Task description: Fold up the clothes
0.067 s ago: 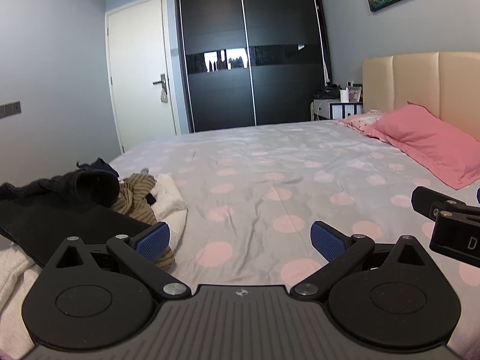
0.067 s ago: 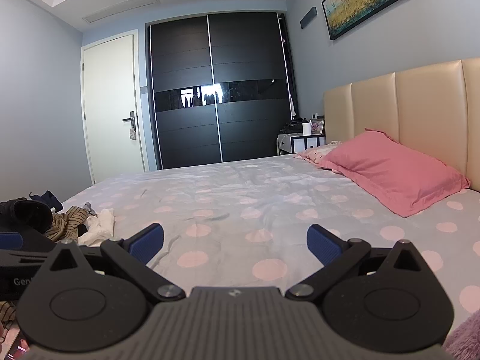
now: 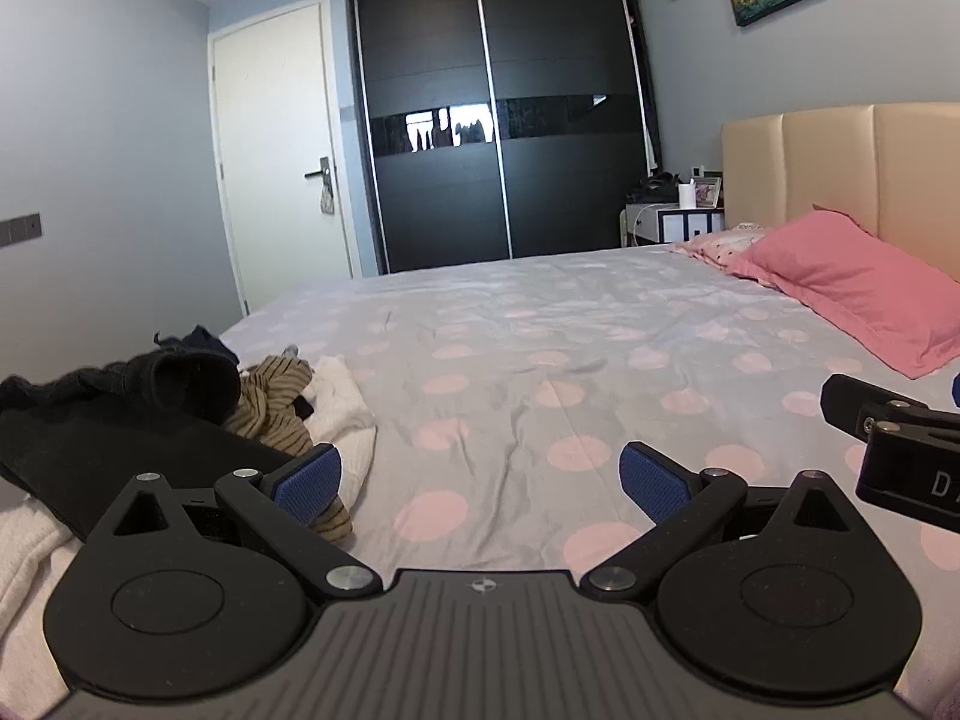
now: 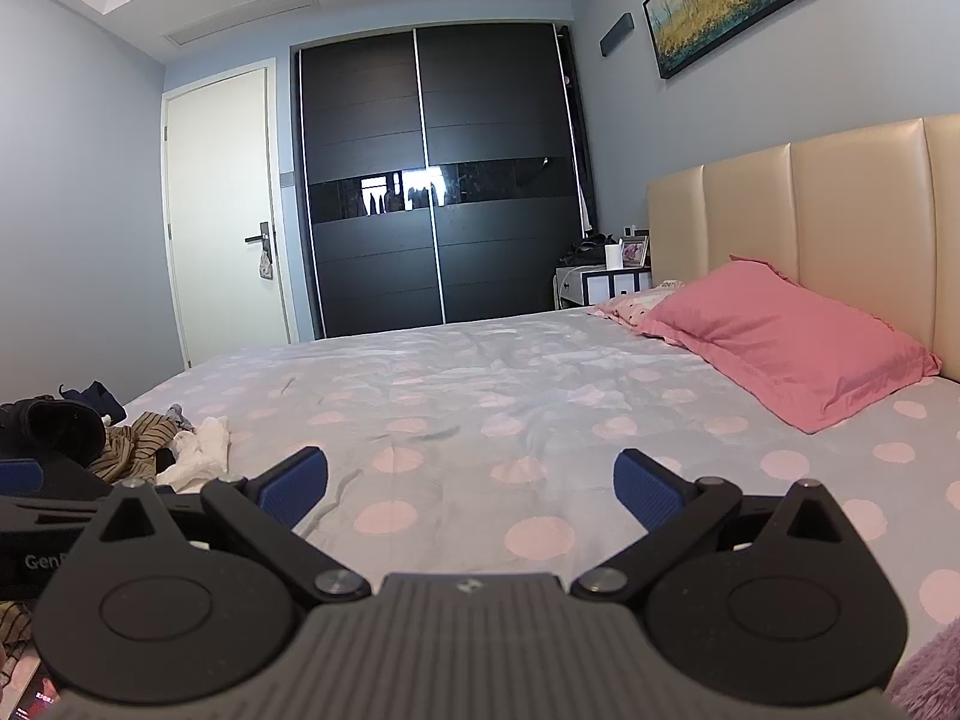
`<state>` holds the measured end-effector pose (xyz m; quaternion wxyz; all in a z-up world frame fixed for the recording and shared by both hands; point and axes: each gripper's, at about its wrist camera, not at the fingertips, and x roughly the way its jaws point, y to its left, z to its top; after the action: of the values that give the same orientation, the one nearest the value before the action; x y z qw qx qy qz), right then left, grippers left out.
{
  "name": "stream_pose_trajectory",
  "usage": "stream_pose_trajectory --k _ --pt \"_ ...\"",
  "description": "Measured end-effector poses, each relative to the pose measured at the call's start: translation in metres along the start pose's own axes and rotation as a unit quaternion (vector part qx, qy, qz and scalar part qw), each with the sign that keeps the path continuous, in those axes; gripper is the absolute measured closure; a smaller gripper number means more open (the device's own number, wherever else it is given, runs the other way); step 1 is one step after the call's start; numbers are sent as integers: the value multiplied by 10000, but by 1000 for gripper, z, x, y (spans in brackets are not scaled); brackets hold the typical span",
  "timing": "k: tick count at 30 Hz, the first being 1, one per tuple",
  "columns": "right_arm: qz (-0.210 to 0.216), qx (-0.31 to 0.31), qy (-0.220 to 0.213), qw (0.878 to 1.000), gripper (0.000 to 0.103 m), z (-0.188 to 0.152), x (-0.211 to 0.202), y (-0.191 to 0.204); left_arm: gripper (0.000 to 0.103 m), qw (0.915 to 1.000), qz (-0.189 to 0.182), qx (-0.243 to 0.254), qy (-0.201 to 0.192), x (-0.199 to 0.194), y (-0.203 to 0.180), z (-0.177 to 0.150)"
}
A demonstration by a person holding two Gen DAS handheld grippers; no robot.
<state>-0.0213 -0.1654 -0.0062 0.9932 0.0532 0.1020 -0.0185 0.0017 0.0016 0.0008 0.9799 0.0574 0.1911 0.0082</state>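
Note:
A heap of clothes lies at the left edge of the bed: a black garment (image 3: 108, 414), a brown striped one (image 3: 276, 402) and a white one (image 3: 345, 408). The heap also shows in the right wrist view (image 4: 138, 444). My left gripper (image 3: 480, 483) is open and empty, low over the grey sheet with pink dots (image 3: 540, 360), just right of the heap. My right gripper (image 4: 471, 483) is open and empty over the sheet, further right. Its side shows at the right edge of the left wrist view (image 3: 900, 450).
A pink pillow (image 4: 786, 342) lies against the beige headboard (image 4: 840, 204) on the right. A nightstand (image 4: 600, 285) stands beyond it. A black sliding wardrobe (image 4: 438, 180) and a white door (image 4: 228, 216) are at the far wall. A purple fuzzy fabric (image 4: 930, 672) shows at bottom right.

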Motion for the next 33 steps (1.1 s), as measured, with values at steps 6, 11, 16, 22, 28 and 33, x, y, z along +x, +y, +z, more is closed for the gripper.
stream_pose_trajectory --k 6,11,16,22,28,33 --pt "-57 27 38 10000 0 1 -7 8 2 10000 -19 84 -45 2 3 3" --pt "-54 237 151 9996 0 0 2 0 2 9994 74 191 -265 -5 -2 -2" --pt "1 286 15 9996 1 -1 0 -5 2 9998 74 -5 -209 -4 -1 -1" --pt "11 274 -23 9996 0 -2 -2 -7 2 9996 102 -128 -226 -6 2 1" --pt "16 290 -21 9996 0 -5 0 -9 4 9997 -24 -170 -191 -5 1 1" --pt "23 266 -16 9996 0 -4 0 -8 4 9996 -91 -262 -98 -3 4 -2"
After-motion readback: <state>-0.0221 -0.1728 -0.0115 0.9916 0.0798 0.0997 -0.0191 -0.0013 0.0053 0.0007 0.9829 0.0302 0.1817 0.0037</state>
